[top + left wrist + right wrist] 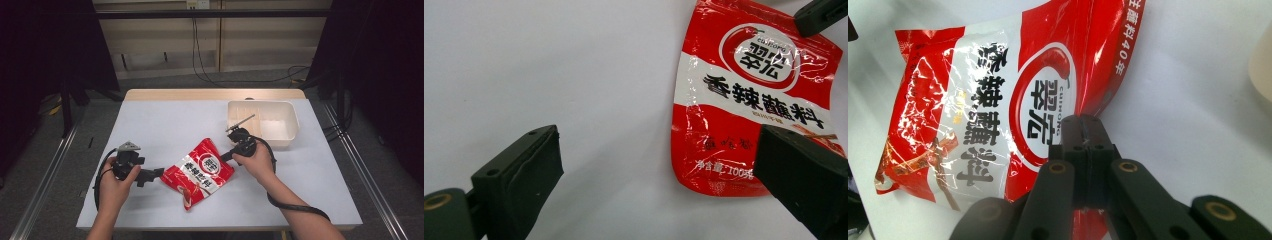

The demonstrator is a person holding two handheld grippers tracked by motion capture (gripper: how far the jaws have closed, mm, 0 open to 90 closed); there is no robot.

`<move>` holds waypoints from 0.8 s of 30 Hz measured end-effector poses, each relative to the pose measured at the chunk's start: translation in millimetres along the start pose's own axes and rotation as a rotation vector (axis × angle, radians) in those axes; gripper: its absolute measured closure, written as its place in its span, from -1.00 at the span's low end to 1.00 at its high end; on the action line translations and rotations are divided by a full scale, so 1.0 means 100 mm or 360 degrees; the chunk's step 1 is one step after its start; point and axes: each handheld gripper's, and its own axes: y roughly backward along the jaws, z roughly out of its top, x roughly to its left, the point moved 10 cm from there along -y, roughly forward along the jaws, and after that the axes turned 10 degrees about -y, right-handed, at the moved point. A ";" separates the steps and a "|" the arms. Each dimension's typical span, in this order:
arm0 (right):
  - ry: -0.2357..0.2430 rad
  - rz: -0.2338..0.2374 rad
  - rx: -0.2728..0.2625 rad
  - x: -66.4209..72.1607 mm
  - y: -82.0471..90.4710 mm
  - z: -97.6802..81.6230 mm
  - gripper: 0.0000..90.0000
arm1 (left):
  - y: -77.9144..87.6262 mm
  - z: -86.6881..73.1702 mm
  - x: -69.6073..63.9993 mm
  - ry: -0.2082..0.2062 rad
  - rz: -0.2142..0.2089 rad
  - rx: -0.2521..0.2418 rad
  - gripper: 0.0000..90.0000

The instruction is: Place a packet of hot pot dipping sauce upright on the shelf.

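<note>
Red seasoning pouch [200,172] lies between two handheld grippers on a pale tabletop [160,120].
At left, the left gripper [156,174] stands with jaws apart at the pouch's edge; the pouch lies mid-tabletop; at right, the right gripper [225,156] is clamped on the pouch's far edge, near a white tray [292,117].

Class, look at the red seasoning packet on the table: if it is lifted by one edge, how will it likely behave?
The red seasoning packet is thin, crinkled film, so it will probably sag and fold rather than stay flat. Its glossy surface may be slippery, though the right gripper is pinched shut on one edge. It bulges only slightly, so it is likely light and may slide easily on the smooth table.
</note>
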 end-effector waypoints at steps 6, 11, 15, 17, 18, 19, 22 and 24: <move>-0.0024 0.0036 0.0074 0.10 0.13 0.02 1.00 | 0.02 0.01 -0.01 0.0006 -0.0004 -0.0014 -0.88; -0.0014 0.0056 0.0100 0.18 0.26 0.07 1.00 | 0.02 0.01 -0.01 0.0003 -0.0005 -0.0009 -0.88; 0.0004 0.0040 0.0128 0.23 0.37 0.14 1.00 | 0.01 0.01 -0.01 0.0003 -0.0001 -0.0009 -0.88; 0.0011 0.0033 0.0135 0.26 0.44 0.18 1.00 | 0.01 0.01 0.00 -0.0001 -0.0001 -0.0004 -0.88; 0.0004 0.0032 0.0140 0.29 0.48 0.20 1.00 | 0.01 0.00 0.00 0.0002 -0.0002 -0.0003 -0.88; 0.0010 0.0025 0.0150 0.30 0.51 0.21 1.00 | 0.01 0.00 0.00 0.0001 -0.0002 -0.0005 -0.88; 0.0029 0.0004 0.0157 0.35 0.60 0.27 1.00 | 0.01 0.01 -0.01 0.0006 -0.0008 -0.0007 -0.88; 0.0043 0.0016 0.0164 0.39 0.66 0.30 1.00 | 0.01 0.00 -0.02 0.0004 -0.0020 -0.0001 -0.88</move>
